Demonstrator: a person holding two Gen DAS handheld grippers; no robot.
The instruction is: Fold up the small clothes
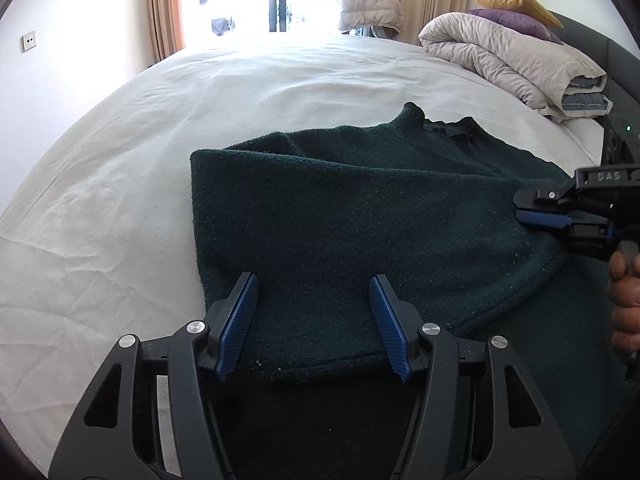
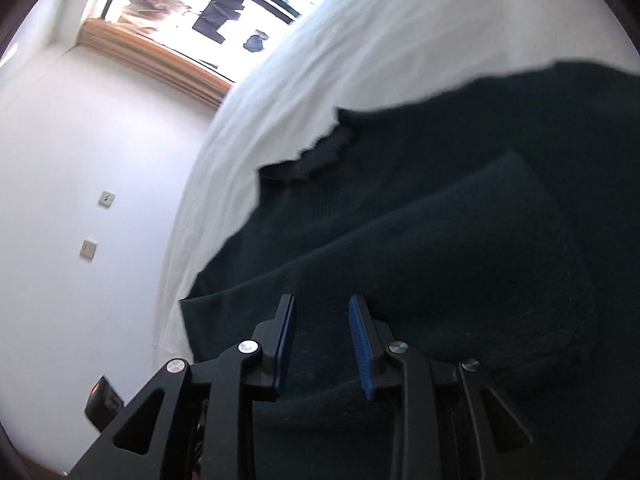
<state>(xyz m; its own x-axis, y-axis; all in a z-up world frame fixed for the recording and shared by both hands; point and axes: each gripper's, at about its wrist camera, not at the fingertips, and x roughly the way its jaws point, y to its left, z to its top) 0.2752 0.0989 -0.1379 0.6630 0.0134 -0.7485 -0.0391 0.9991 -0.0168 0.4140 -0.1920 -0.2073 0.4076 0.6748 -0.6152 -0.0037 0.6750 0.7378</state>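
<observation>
**Dark green jumper half-folded on the white bed**

A dark green knitted jumper [image 1: 340, 208] lies on the white sheet of the bed [image 1: 120, 200], its left side folded over the body and its ribbed collar [image 1: 440, 122] at the far edge. The left gripper [image 1: 314, 292] hovers over the near hem with its blue-padded jaws spread, holding nothing. The right gripper [image 1: 520, 210] sits at the jumper's right edge; its jaws stand a narrow gap apart, with knit below but nothing pinched.

Only the left wrist view shows the hand [image 1: 624, 300] gripping the right tool, the rolled beige duvet [image 1: 512, 60], the yellow and purple cushions [image 1: 516, 8] and the curtains. The right wrist view, blurred, shows its own gripper [image 2: 322, 316] over a folded sleeve [image 2: 460, 240], and two wall sockets [image 2: 98, 222].
</observation>
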